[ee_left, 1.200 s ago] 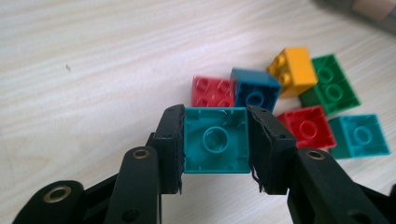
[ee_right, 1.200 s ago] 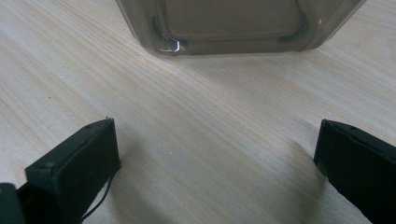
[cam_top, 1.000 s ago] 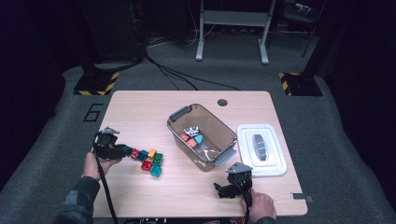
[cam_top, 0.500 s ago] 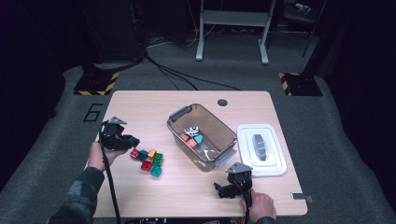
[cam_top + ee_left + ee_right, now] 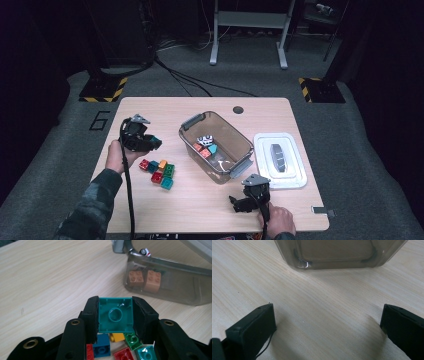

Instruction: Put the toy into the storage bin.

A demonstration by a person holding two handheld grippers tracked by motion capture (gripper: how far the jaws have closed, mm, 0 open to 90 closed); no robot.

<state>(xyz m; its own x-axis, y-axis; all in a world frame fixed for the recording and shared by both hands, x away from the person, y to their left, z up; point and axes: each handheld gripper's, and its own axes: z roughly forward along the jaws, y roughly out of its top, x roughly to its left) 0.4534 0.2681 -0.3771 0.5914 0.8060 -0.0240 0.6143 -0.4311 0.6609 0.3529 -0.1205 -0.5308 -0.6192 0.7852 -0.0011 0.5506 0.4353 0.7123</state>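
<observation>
Brick, teal, light, stiff and slick, sits clamped by opposite walls in left gripper jaws, near the bin; right gripper jaws stand apart.

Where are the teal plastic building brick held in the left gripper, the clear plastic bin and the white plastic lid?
teal plastic building brick [image 5: 115, 315], left gripper view, hollow underside.
clear plastic bin [image 5: 192, 121], high view, far rim corner.
white plastic lid [image 5: 295, 175], high view, flat right part.

Teal brick, black fingers; red, blue, green, yellow bricks; smoky grey bin; pale wood table; white lid.
</observation>
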